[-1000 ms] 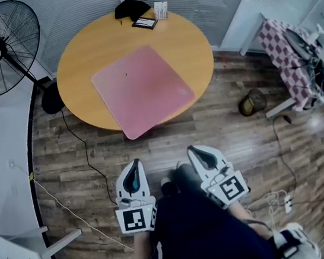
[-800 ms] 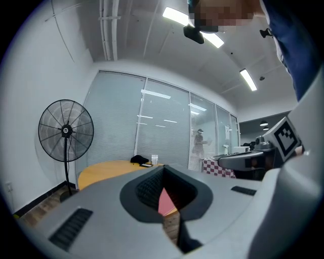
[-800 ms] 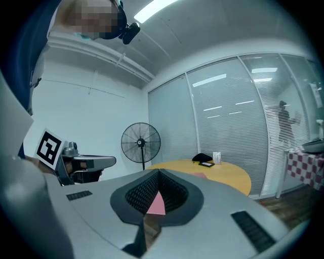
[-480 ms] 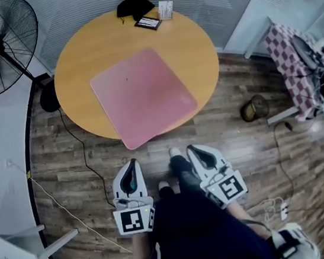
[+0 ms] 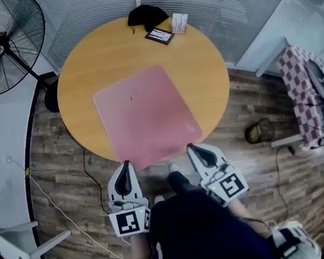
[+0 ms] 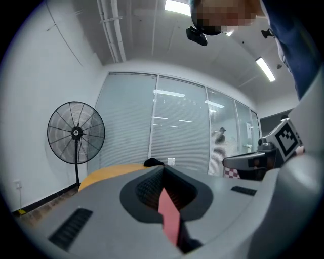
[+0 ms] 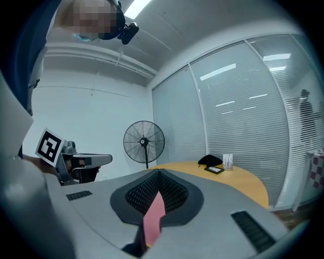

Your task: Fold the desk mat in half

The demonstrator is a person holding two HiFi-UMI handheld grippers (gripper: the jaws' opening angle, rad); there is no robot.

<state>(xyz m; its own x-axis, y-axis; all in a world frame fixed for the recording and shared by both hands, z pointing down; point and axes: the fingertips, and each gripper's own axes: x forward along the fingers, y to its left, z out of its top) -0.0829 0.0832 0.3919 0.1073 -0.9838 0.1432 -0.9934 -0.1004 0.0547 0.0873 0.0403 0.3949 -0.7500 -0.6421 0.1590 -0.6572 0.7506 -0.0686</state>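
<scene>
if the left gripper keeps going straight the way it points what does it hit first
Probably the near edge of the pink mat on the table: the left gripper, jaws shut, points at it, and pink shows ahead in its own view. Height is unclear, so the table rim could come first.

- Round wooden table [image 5: 76, 72].
- Pink desk mat [image 5: 145, 116], laid flat toward the near edge.
- Black pouch [image 5: 146, 15], dark flat card [image 5: 159, 35] and small white box [image 5: 180, 21], grouped at the far edge.
</scene>
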